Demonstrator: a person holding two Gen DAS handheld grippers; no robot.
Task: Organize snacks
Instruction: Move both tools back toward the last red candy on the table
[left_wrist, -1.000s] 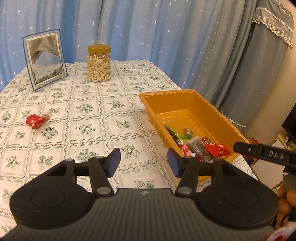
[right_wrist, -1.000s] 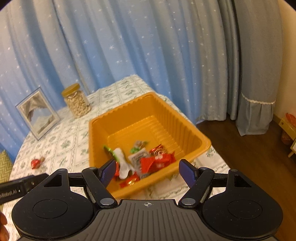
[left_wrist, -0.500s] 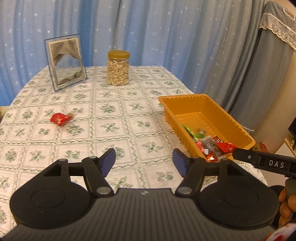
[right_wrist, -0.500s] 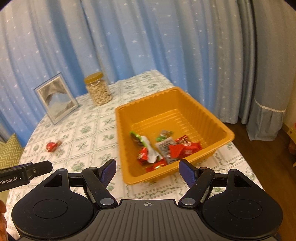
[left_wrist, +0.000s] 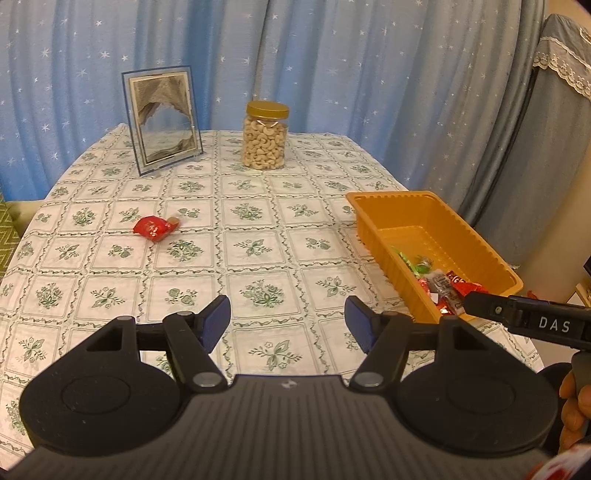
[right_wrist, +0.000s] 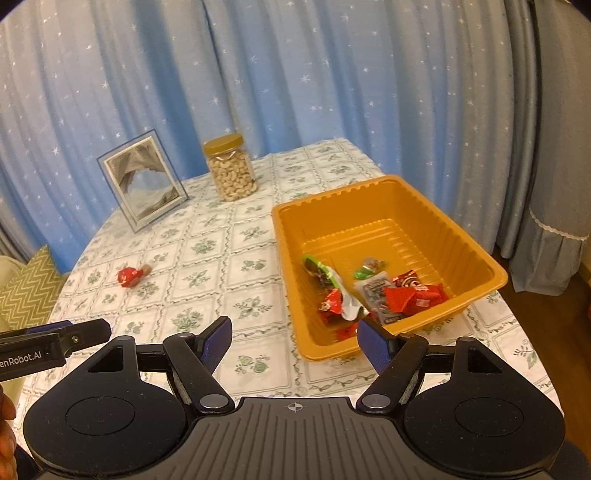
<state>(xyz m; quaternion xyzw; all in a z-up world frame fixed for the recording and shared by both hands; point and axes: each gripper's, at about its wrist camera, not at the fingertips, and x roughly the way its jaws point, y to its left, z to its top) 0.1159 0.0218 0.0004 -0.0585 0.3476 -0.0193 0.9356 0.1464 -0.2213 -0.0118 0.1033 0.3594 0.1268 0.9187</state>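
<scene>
The left gripper (left_wrist: 287, 319) and right gripper (right_wrist: 293, 341) hover spread and empty above the table (left_wrist: 258, 266). A red candy (left_wrist: 152, 228) lies at ten o'clock; the orange tray (right_wrist: 476, 254) holds wrapped snacks (right_wrist: 373, 291) at two o'clock.

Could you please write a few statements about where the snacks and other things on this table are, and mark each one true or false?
1. A red snack packet lies on the tablecloth, outside the orange tray. True.
2. The orange tray holds nothing. False: several wrapped snacks lie at its near end.
3. The jar of cashews stands upright with its gold lid on. True.
4. The picture frame lies flat on the table. False: it stands upright beside the jar.
5. The left gripper has a snack between its jaws. False: the jaws are apart with nothing between them.
</scene>
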